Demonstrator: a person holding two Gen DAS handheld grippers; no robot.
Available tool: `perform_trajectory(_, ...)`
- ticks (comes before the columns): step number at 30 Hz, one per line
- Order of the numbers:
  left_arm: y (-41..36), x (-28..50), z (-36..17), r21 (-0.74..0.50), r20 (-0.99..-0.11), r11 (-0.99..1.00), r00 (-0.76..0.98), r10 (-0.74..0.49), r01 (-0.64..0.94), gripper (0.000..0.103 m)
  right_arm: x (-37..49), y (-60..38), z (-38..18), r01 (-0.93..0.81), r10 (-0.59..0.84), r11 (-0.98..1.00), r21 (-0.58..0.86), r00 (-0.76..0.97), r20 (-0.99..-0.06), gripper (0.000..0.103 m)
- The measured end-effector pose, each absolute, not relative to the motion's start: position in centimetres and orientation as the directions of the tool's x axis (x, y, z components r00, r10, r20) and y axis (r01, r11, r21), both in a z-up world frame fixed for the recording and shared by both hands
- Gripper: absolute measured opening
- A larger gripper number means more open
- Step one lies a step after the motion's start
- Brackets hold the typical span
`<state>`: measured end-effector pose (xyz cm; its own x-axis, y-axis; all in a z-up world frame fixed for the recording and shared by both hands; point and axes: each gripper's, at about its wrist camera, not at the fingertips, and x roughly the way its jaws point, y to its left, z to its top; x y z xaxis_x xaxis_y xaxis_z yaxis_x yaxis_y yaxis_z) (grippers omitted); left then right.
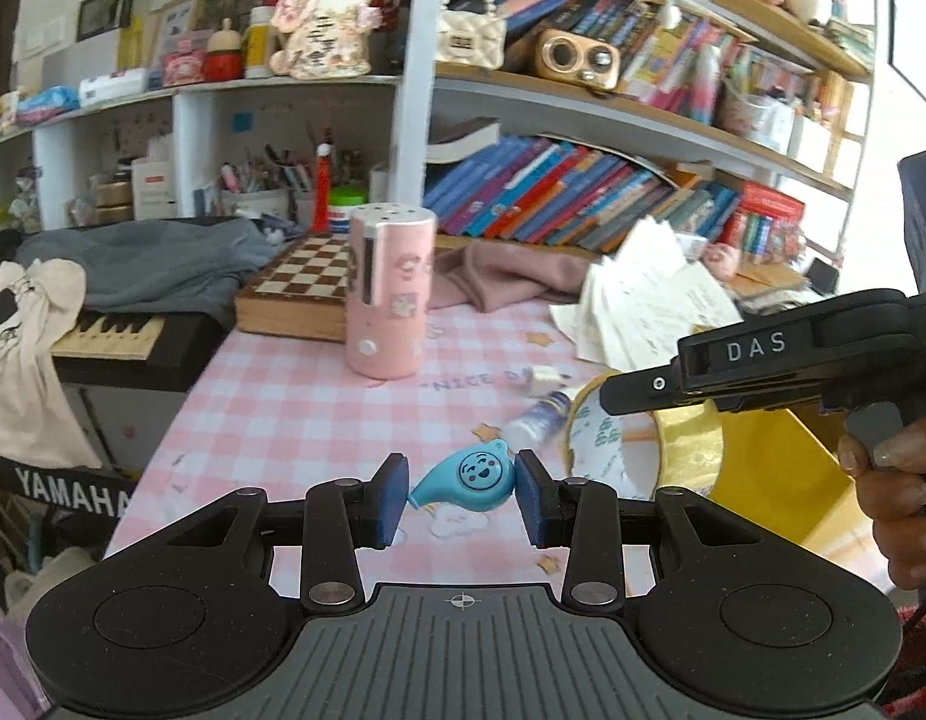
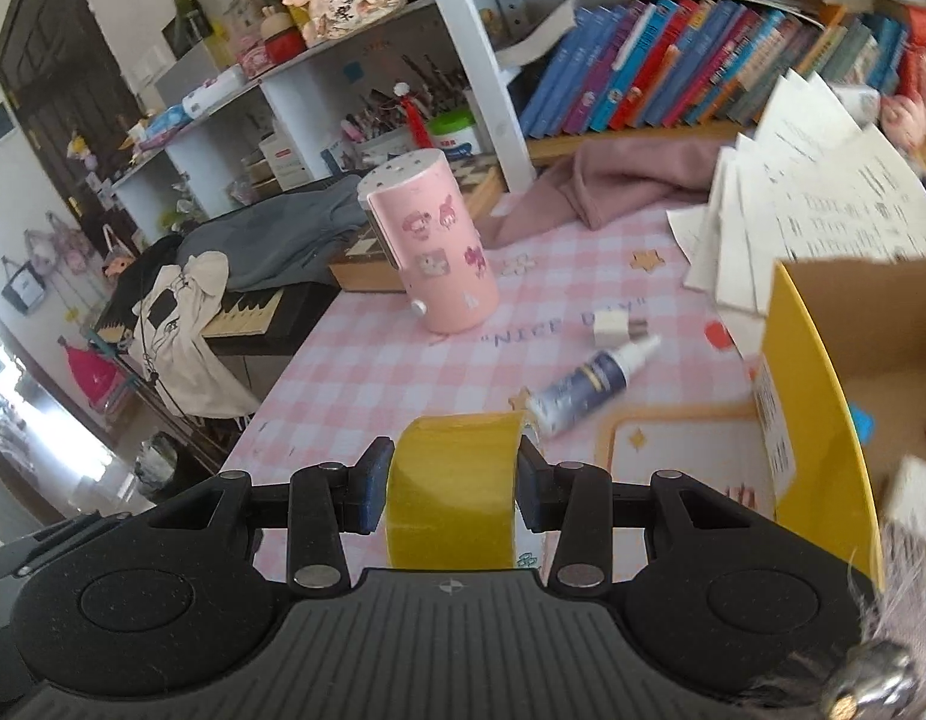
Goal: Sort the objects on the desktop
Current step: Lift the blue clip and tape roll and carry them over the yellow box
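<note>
My left gripper (image 1: 461, 495) is shut on a blue smiley-face whistle (image 1: 466, 476), held above the pink checked tablecloth (image 1: 295, 408). My right gripper (image 2: 453, 489) is shut on a roll of yellow tape (image 2: 452, 495), gripped across its width; in the left wrist view the tape (image 1: 643, 444) shows under the right gripper's black body (image 1: 763, 360). A small spray bottle (image 2: 592, 381) lies on the cloth beside a small white cube plug (image 2: 616, 324). A yellow cardboard box (image 2: 817, 396) stands open at the right.
A pink cylindrical holder with stickers (image 2: 433, 240) stands mid-table before a chess box (image 1: 295, 294). A pink cloth (image 2: 631, 180) and loose papers (image 2: 823, 204) lie at the back right. A keyboard piano (image 1: 109, 336) under clothes sits left. Bookshelves rise behind.
</note>
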<state>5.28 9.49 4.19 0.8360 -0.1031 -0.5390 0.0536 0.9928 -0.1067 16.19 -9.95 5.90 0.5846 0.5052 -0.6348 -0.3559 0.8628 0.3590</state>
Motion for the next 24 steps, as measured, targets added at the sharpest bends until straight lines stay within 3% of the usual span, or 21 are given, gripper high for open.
perform_trajectory(12,8.7,1.0,5.2,-0.092,-0.498,0.986,0.851,-0.17,0.143,0.037,8.2,-12.4,6.6,-0.338,0.435,0.899,0.277,0.622,-0.651,0.039)
perform_trajectory(24,5.8,1.0,4.8,-0.131,-0.493,0.947,0.81,-0.318,0.292,0.037,4.5,-16.5,6.2,-0.189,0.323,0.945,0.267,0.661,-0.678,0.039)
